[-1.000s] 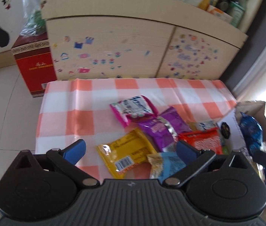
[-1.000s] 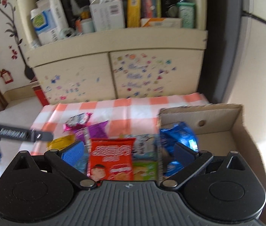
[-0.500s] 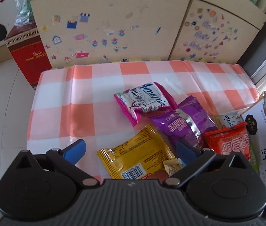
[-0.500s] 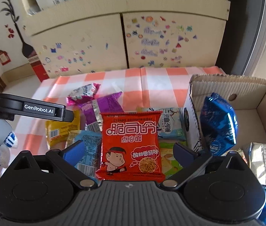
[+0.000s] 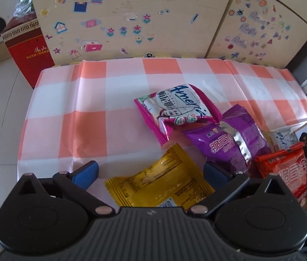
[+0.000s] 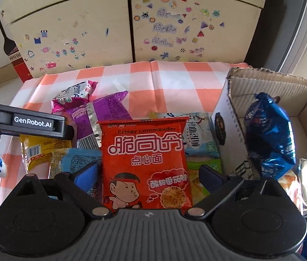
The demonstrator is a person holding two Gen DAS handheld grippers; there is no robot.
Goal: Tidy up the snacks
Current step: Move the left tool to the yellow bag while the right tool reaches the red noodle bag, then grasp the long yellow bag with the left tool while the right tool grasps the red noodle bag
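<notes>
The right gripper (image 6: 149,174), jaws closing but not yet touching, straddles the red noodle packet (image 6: 144,163) at frame centre; the cardboard box (image 6: 262,80) sits right. The left gripper (image 5: 151,171), spread wide, frames the yellow packet (image 5: 160,187) at the bottom. Risk: the closing fingers may snag the light-blue packet (image 6: 77,158) lying just beside the red one.

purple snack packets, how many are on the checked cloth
1: the purple packet lies between the pink-and-white packet and the red noodle packet. Others may be hidden underneath.
</notes>
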